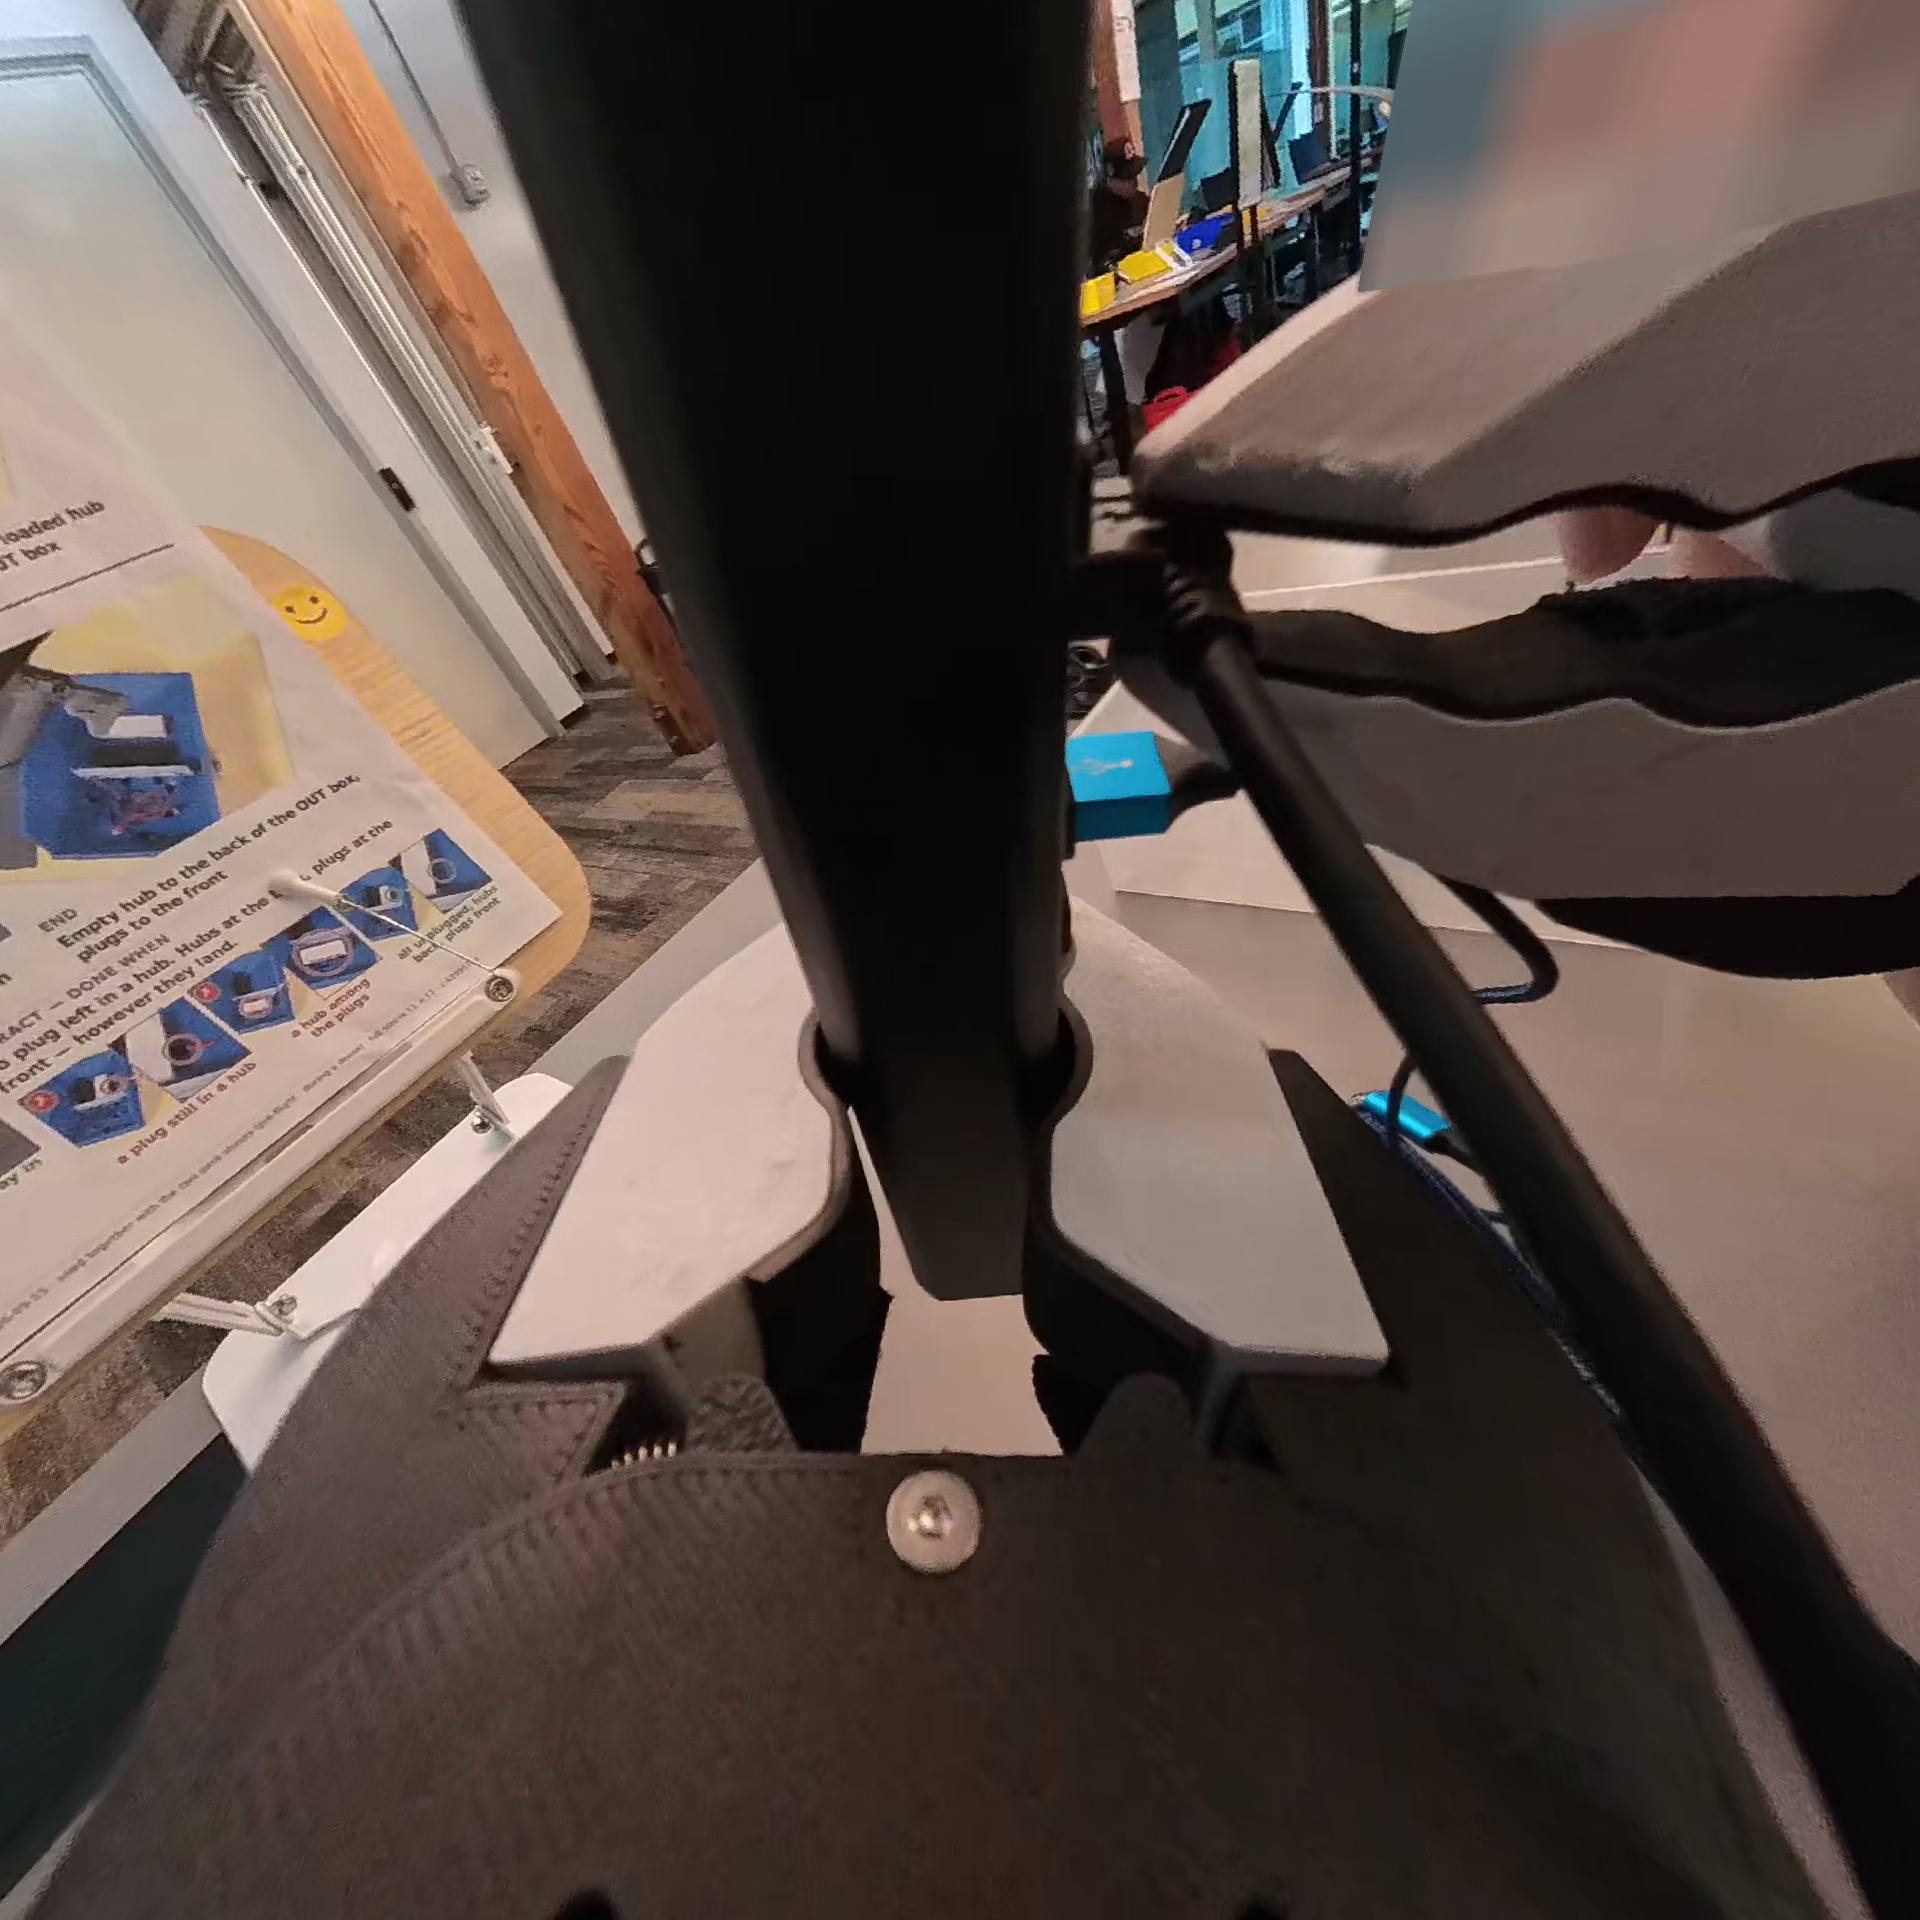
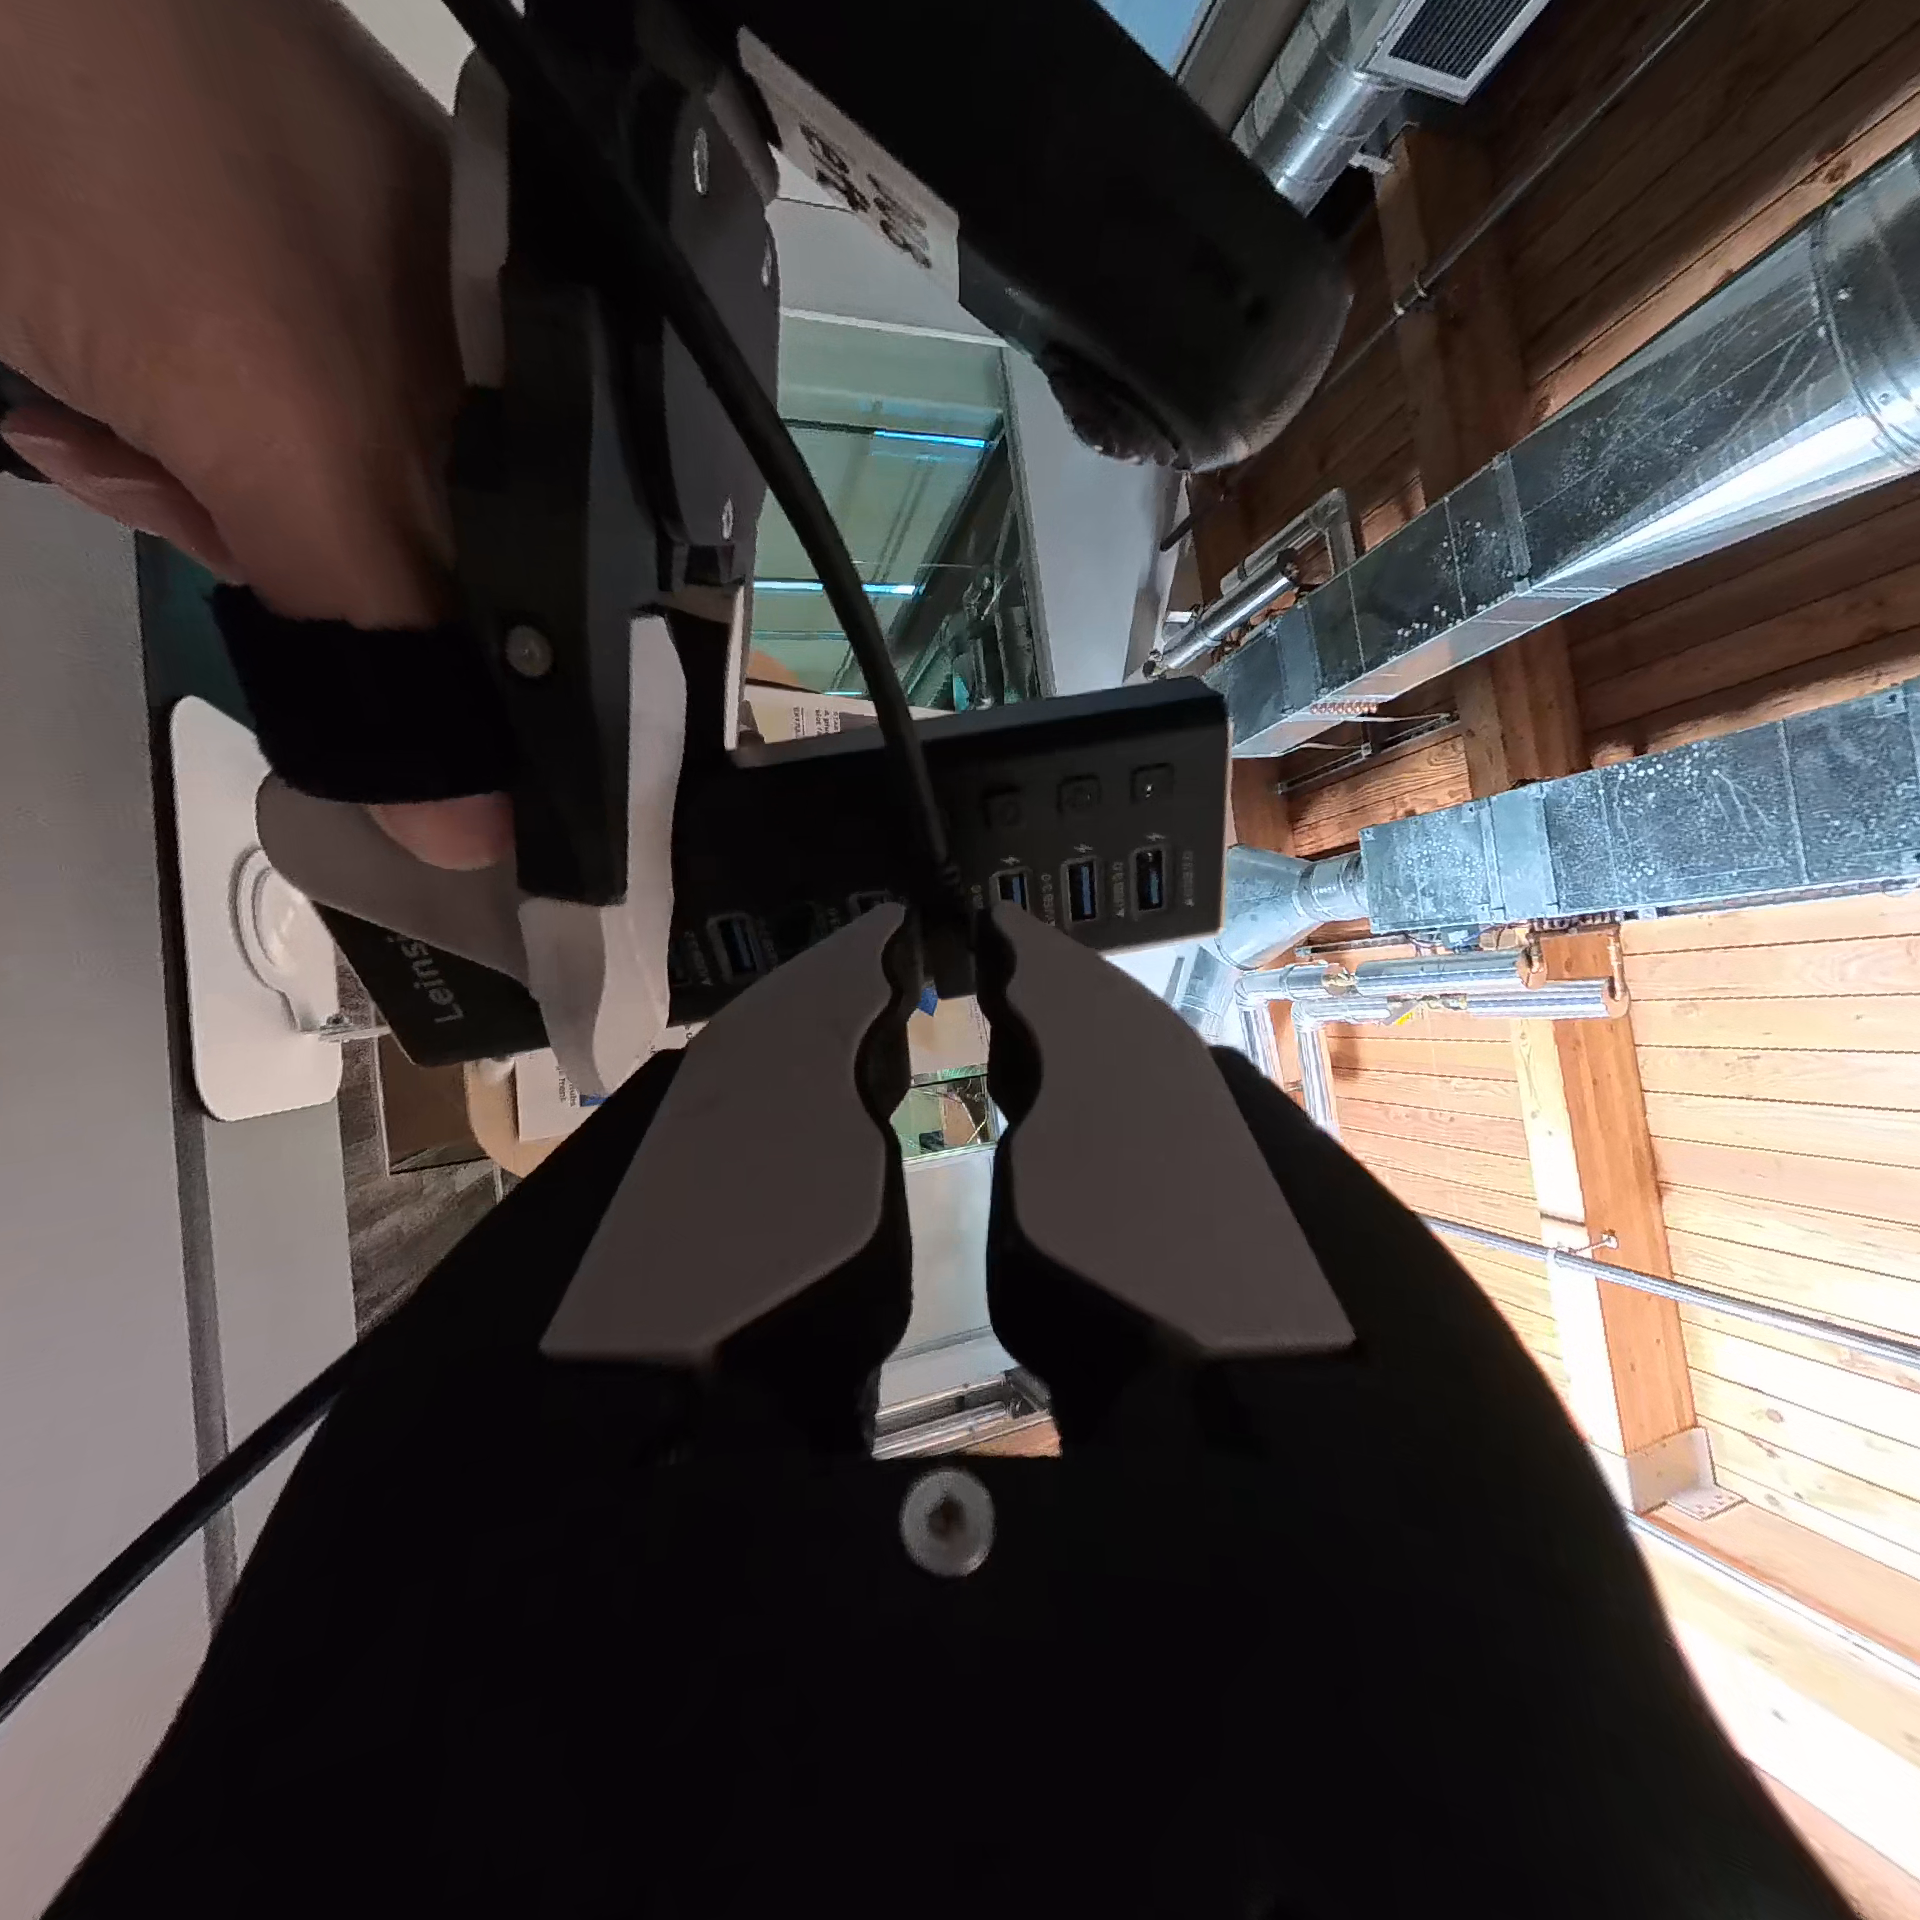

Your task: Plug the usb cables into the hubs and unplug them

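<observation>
Here the left gripper (image 1: 940,1049) fingers clamp a black multi-port hub (image 2: 1091,790); right gripper (image 2: 940,935) fingers pinch its black plug (image 2: 948,951).

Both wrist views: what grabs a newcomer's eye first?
The long black hub fills the middle of the left wrist view, clamped upright in the left gripper. In the right wrist view, the right gripper pinches a black plug at the hub's port row. A blue plug sits beside the hub.

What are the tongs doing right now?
Left tongs shut on black hub. Right tongs shut on black plug at hub's ports. Blue plug nearby.
</observation>
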The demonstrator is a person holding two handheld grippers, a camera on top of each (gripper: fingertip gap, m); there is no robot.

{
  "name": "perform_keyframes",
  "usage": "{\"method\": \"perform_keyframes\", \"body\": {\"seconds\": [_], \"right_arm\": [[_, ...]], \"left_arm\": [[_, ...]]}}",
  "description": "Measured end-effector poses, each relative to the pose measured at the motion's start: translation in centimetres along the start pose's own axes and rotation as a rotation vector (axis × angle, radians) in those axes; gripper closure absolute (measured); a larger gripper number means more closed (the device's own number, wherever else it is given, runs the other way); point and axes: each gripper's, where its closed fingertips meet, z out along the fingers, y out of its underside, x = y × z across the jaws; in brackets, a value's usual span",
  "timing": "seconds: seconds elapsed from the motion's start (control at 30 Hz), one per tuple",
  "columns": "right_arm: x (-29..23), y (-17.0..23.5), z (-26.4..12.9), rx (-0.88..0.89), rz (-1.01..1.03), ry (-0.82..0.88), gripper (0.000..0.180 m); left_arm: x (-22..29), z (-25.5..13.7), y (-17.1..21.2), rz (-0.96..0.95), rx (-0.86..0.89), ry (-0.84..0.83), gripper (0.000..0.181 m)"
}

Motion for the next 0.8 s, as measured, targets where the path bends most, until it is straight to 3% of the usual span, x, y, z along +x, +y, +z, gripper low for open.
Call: {"method": "perform_keyframes", "body": {"seconds": [0.43,0.6,0.67,0.8], "right_arm": [[0.2,-0.1,-0.1,0.01,0.11,-0.024,0.171],[-0.2,0.1,0.6,0.039,0.135,-0.033,0.169],[-0.1,0.4,0.4,0.069,0.222,-0.067,0.167],[2.2,0.4,-1.2,0.233,0.607,-0.137,0.176]], "left_arm": [[-0.2,-0.2,0.0,0.112,-0.048,-0.084,0.15],[-0.2,0.0,0.5,-0.085,-0.044,0.044,0.152],[0.0,-0.1,1.0,-0.174,-0.072,0.128,0.152],[-0.2,-0.6,1.3,-0.278,-0.076,0.224,0.152]]}}
